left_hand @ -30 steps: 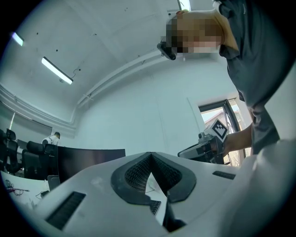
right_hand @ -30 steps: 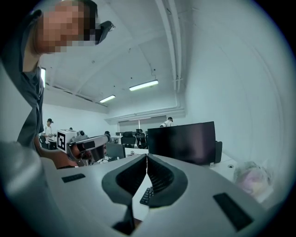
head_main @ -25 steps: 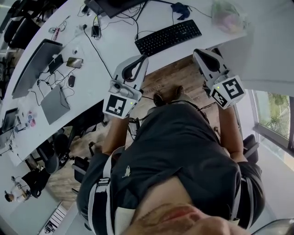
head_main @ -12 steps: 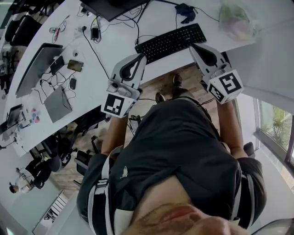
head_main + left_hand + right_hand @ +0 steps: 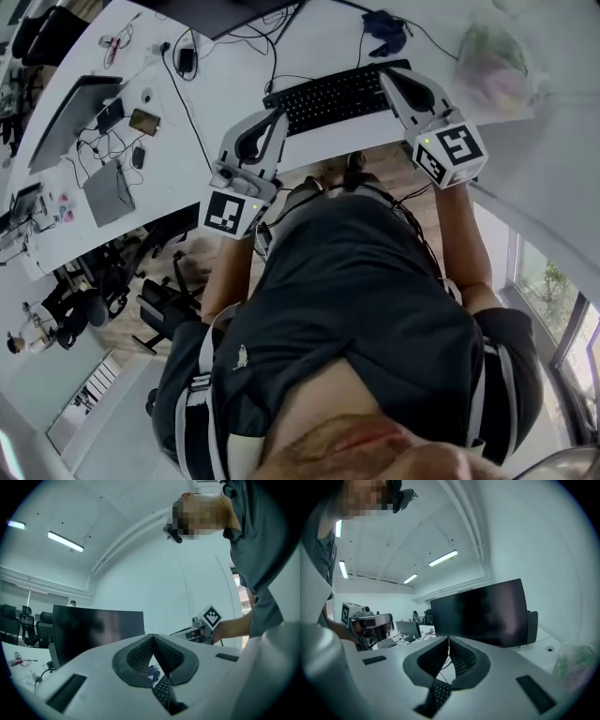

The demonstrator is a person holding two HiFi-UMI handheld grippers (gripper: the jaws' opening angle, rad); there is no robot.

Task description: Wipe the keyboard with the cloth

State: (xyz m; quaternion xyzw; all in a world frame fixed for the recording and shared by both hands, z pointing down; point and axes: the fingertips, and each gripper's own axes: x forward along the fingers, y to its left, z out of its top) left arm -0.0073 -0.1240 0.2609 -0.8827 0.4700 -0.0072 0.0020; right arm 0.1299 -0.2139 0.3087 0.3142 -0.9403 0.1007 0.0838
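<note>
White desk [image 5: 323, 134]: keyboard [image 5: 328, 97] lies lengthwise along near edge.

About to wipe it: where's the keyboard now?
Head view, top centre: the keyboard lies near the white desk's front edge, the left gripper at its left end, the right gripper at its right.

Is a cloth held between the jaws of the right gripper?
No, the right gripper has its jaws closed together with nothing between them.
</note>
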